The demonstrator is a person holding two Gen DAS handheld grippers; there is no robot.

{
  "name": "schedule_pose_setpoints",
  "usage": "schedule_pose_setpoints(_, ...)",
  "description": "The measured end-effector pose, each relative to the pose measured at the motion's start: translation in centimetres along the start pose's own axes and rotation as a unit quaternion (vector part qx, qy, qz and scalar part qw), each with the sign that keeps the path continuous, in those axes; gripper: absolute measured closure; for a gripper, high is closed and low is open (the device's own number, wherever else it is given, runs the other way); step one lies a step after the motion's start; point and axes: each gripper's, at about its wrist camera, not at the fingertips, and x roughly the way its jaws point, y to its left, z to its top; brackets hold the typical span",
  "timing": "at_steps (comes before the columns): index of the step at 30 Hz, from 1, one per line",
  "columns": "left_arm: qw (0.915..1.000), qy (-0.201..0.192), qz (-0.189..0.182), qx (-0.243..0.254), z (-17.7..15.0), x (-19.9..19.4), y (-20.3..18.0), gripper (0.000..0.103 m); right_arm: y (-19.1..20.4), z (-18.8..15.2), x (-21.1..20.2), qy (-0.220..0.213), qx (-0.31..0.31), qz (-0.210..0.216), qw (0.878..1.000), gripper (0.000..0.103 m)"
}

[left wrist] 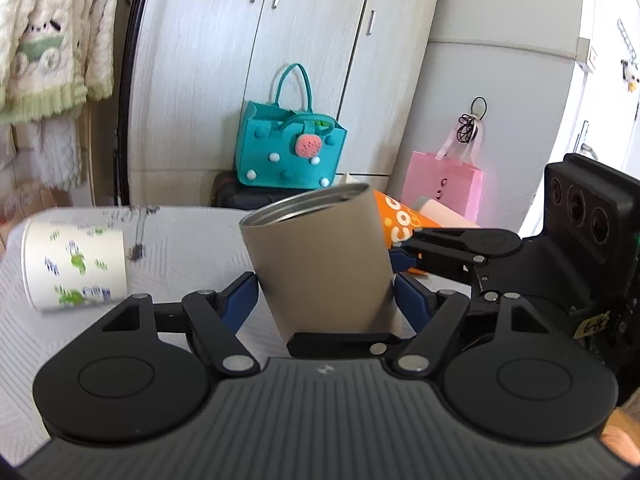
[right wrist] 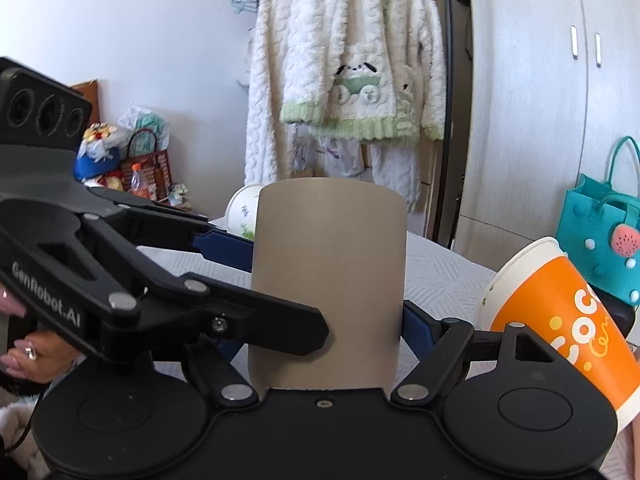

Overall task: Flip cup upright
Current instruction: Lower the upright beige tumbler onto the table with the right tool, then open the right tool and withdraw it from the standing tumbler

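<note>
A tan metal cup [left wrist: 320, 256] stands nearly upright, rim up and tilted a little to the right, held above the white table. My left gripper [left wrist: 326, 296] is shut on its lower body, blue pads on both sides. My right gripper [right wrist: 326, 312] is also shut on the same tan cup [right wrist: 328, 280], gripping it from the other side. The right gripper shows in the left wrist view [left wrist: 404, 252] at the right. The left gripper [right wrist: 224, 276] reaches in from the left in the right wrist view. The cup's bottom is hidden.
A white paper cup with green prints [left wrist: 74, 258] lies on its side on the white table [left wrist: 192, 240]. An orange paper cup [right wrist: 560, 328] lies tilted at the right. A teal bag [left wrist: 288, 148] and a pink bag [left wrist: 442, 184] stand behind the table.
</note>
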Motion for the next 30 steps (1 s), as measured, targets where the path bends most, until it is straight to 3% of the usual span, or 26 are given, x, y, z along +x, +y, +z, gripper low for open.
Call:
schedule_pose_setpoints(18, 0.9999, -0.006, -0.004, 0.015, -0.4, 0.1, -0.6, 0.033, 0.5, -0.8, -0.2, -0.015, -0.015, -0.043, 0.999, 0.021)
schedule_pose_setpoints(22, 0.9999, 0.003, -0.004, 0.009, -0.5, -0.1, -0.9, 0.028, 0.8, -1.0, -1.1, -0.020, -0.032, -0.045, 0.998, 0.011)
schedule_pose_setpoints(30, 0.9990, -0.003, 0.038, 0.022, -0.9, -2.4, -2.6, 0.026, 2.1, -1.6, -4.3, -0.034, -0.045, -0.061, 0.997, 0.011)
